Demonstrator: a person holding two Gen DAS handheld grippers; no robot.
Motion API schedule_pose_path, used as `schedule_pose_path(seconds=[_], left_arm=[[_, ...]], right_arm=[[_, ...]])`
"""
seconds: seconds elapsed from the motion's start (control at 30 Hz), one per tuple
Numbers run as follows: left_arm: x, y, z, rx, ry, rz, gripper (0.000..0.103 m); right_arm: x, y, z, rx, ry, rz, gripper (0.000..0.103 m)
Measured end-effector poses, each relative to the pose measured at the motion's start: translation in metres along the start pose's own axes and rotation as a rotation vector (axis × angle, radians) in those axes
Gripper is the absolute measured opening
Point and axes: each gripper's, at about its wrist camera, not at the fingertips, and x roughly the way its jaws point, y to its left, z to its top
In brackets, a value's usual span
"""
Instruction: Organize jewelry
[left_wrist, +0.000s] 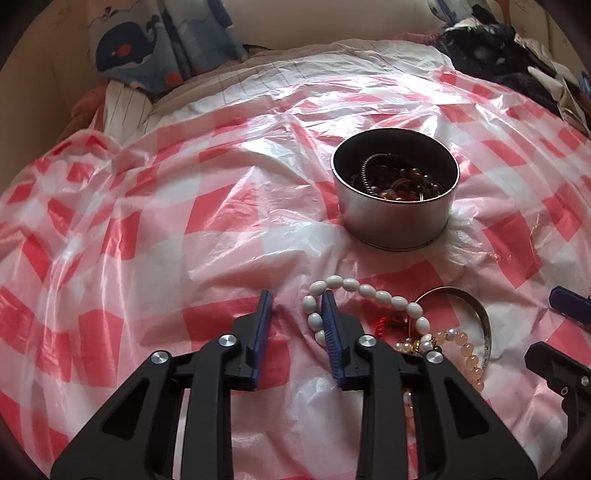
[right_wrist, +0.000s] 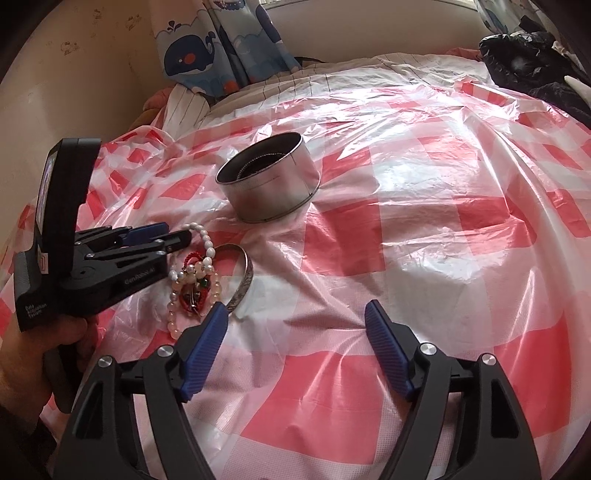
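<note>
The left gripper (left_wrist: 297, 299) is hovering low over the red-and-white checked plastic sheet (left_wrist: 147, 221), its blue-padded jaws standing narrow with nothing between them; the right pad is lying against the white oval-bead bracelet (left_wrist: 369, 291). That bracelet is sitting at the top of a small heap at five o'clock from the round silver metal tin (left_wrist: 395, 218), beside a plain silver bangle (left_wrist: 480, 317) and a peach-bead strand (left_wrist: 465, 350). Dark beads are filling the tin. The right gripper (right_wrist: 295, 314) is resting at four o'clock of the heap, jaws wide and empty.
</note>
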Motion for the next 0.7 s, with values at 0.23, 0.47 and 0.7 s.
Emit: schedule_pose_path(seconds=[0.23, 0.47, 0.7], left_arm=[[0.0, 0.019, -0.005, -0.091, 0.019, -0.078, 0.017], [0.006, 0.025, -0.004, -0.122, 0.037, -0.124, 0.016], [0.006, 0.025, -0.004, -0.121, 0.04, -0.131, 0.016]], right_arm=[[-0.007, 0.048, 0.011, -0.216, -0.041, 0.072, 0.073], [0.032, 0.076, 0.031, -0.335, 0.09, 0.159, 0.058], [0.054, 0.065, 0.032, -0.292, 0.194, 0.224, 0.009]])
